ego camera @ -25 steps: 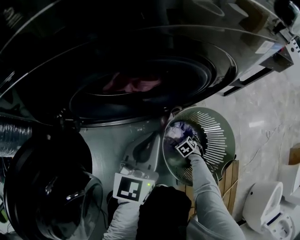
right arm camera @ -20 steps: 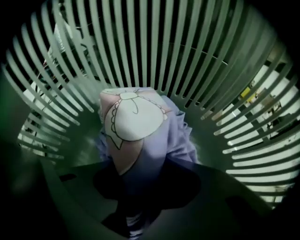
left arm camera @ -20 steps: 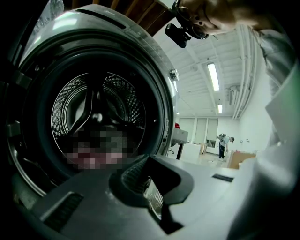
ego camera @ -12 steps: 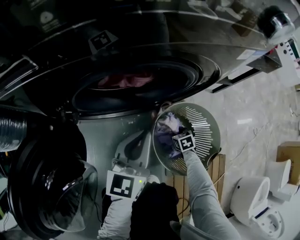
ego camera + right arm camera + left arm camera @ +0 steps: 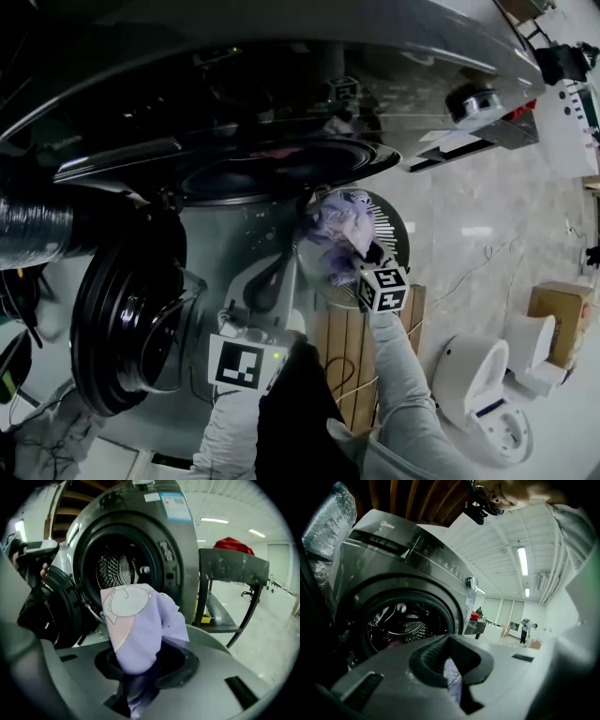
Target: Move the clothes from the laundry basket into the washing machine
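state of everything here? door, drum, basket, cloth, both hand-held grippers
round dark washing machine door: swung open
perforated steel drum: open, a reddish item inside
pale slotted plastic laundry basket: partly hidden behind the garment
lilac printed cloth garment: lifted, bunched in the right jaws
right hand-held gripper: jaws just closed, clamped on the garment
left hand-held gripper: jaws nearly together, lilac strip in the gap, grip unclear

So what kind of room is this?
Most likely a laundry area, maybe inside a big workroom. There is a front-loading washing machine with its round door open, a slatted laundry basket next to it, and a lilac garment held up in front of it.
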Motion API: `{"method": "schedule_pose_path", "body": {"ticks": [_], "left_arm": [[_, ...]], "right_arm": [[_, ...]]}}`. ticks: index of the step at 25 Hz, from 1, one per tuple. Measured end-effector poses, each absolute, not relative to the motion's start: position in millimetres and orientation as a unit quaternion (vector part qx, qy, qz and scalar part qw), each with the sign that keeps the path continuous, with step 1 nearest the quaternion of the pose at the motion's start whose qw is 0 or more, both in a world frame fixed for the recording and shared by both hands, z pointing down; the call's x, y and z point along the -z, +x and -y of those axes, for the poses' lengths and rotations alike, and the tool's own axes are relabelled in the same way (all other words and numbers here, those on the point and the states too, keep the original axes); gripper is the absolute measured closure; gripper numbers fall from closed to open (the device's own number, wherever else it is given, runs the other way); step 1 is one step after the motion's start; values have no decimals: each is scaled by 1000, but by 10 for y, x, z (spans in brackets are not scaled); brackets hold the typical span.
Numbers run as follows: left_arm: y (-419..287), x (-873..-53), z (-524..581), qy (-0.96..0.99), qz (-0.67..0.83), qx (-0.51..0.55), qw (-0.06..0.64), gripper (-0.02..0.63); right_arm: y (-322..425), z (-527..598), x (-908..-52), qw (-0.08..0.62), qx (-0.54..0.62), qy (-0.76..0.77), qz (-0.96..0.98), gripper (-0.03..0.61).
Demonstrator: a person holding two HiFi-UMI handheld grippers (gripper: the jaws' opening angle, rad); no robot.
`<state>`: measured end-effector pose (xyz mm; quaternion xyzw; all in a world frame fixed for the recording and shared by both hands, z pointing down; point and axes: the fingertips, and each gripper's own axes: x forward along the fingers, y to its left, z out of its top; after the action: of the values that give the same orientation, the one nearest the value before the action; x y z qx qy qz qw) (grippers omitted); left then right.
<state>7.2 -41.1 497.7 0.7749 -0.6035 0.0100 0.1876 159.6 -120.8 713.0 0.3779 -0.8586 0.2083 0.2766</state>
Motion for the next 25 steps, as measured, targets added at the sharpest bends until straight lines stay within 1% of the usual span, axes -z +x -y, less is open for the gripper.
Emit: {"method": "schedule_pose_path", "body": {"ticks": [5,9,14,19,25], "left_arm": [[-64,-4564,371,765,616,-4,189,595],[-218,-4455,311,754,628,-2,191,595],[-429,-4574,220,740,644,3,191,595],[-558,-4748,166,734,654,6,183,595],[-741,-4972,181,727,666,19,167,595]], "right_arm": [[1363,1221,-6465,223,-209,387,870,428],[1042,1313,-6206,174,-218,388,878,428],[366,1557,-6202,103,-247,388,882,426],[-265,1981,-6201,-1,-266,409,873,426],[-796,2560,-6018,-95,-226,434,867,426]]}}
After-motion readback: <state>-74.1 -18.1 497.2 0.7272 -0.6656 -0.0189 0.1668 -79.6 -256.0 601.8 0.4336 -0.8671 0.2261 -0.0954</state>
